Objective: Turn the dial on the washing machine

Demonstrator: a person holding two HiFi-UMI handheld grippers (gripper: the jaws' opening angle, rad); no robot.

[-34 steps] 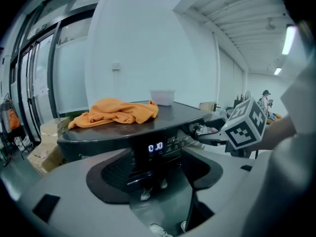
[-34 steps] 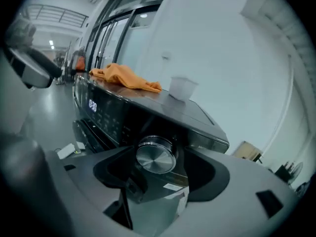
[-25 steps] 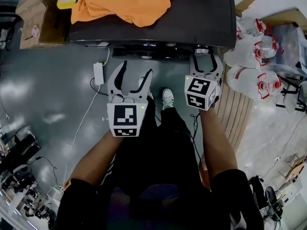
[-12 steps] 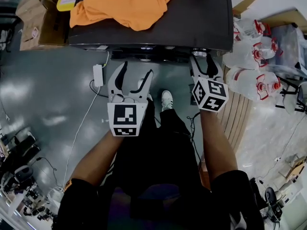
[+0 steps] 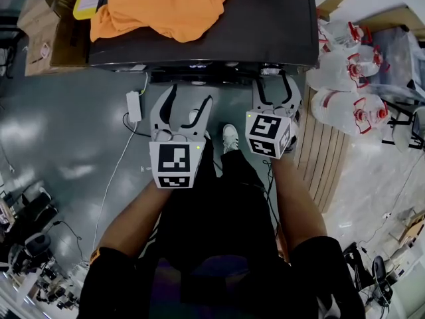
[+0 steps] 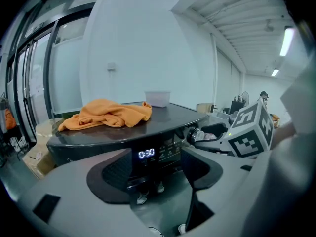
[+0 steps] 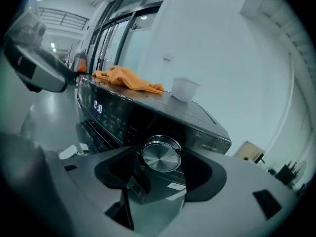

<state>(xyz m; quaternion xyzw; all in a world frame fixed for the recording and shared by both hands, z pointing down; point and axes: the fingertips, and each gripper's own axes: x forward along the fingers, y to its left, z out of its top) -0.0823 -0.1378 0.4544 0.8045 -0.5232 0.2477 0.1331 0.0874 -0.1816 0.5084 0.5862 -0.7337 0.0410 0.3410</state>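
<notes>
The silver dial (image 7: 160,155) sits at the right end of the washing machine's (image 5: 265,25) dark control panel, and the right gripper (image 7: 160,168) has its two jaws closed on its rim, one on each side. The left gripper (image 5: 189,97) hangs just beside it in front of the panel, jaws apart and empty, with the lit display (image 6: 146,154) showing between them. An orange cloth (image 5: 159,5) lies crumpled on the machine's top
</notes>
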